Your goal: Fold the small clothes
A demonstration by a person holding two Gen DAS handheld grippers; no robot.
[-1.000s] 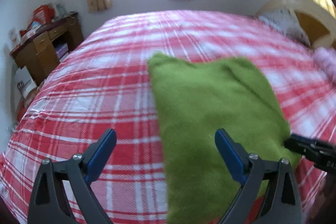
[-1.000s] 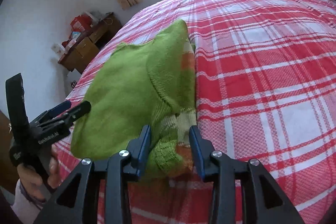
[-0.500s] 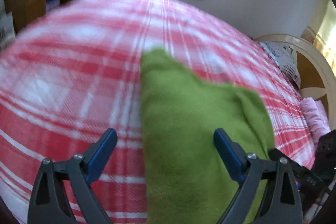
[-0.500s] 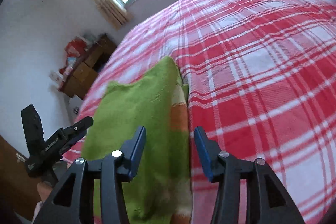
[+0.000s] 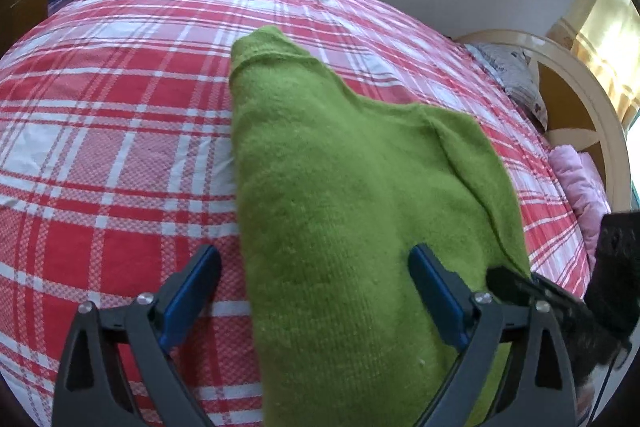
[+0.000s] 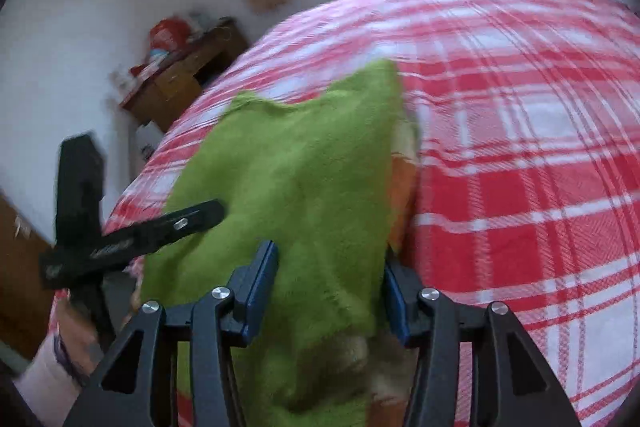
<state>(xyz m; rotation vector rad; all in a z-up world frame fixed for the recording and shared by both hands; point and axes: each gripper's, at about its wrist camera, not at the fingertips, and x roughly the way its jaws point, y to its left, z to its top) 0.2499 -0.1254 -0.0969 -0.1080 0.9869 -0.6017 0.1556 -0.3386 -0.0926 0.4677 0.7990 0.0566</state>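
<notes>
**Two claws loose, one fold at risk**

Two risks, judged from how the green sweater [image 5: 340, 227] lies on the bed [image 5: 120, 147]: dragging a pad across the knit could pull the folded flap open, and a shallow pinch could lift one layer only. Left of the sweater's near edge, your left claw [image 5: 316, 291] stands wide, straddling that edge and holding nothing. At the sweater's right edge, your right claw [image 6: 332, 287] has just been opening; cloth lies between its pads, ungripped.
</notes>
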